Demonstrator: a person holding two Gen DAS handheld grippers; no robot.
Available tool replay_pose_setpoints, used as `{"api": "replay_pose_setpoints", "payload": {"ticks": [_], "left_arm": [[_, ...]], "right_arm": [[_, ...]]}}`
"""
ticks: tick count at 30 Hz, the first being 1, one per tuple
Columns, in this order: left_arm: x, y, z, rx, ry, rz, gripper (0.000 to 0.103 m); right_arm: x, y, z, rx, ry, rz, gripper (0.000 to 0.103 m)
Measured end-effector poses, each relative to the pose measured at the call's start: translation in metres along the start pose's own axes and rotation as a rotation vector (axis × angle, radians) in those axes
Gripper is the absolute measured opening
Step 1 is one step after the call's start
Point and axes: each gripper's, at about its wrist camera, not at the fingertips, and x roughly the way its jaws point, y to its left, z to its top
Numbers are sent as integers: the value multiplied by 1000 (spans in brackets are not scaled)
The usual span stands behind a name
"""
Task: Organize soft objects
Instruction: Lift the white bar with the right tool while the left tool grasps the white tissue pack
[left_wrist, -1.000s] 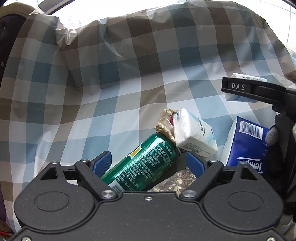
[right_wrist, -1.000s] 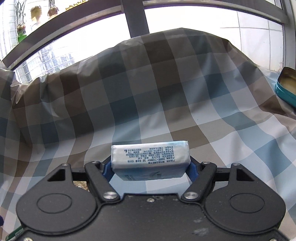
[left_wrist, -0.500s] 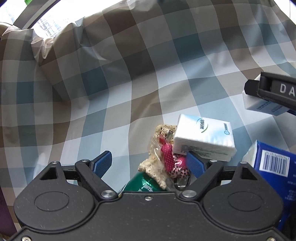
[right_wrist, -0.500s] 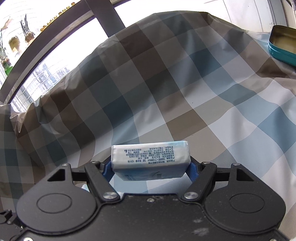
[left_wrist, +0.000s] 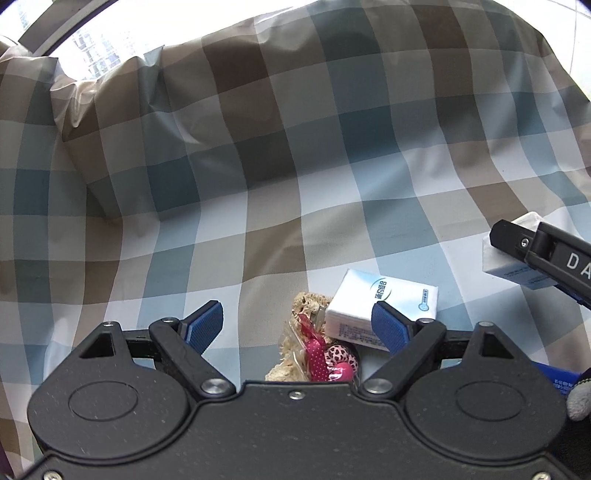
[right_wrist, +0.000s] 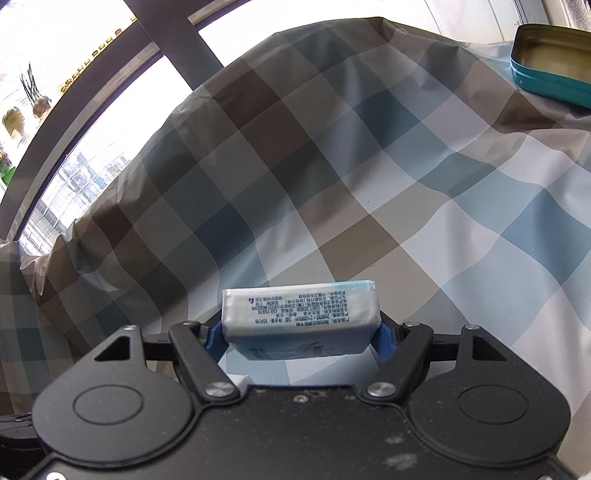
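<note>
Checked-cloth bench (left_wrist: 258, 206): right tongs (right_wrist: 301, 334) pinching tissue pack (right_wrist: 299, 314), fine print unreadable; left tongs (left_wrist: 297, 325) spread, empty.

right tool (left_wrist: 554, 258): "DA" | held tissue pack (right_wrist: 301, 319): "GB/T 20808"
</note>
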Motion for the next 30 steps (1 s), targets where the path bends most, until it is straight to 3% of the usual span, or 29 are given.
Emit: {"api": "replay_pose_setpoints", "payload": {"ticks": [6,18,30], "left_arm": [[1,-16,0,83,-46,-98,85],[35,-30,8,77,16,-146,86],[29,-33,-2,147,-39,-128,91]], "right_arm": [[-3,0,-2,7,-21,-10,74],[-5,-2,-3,15,-34,-12,74],[-4,-1,-4,11,-33,-15,74]]}}
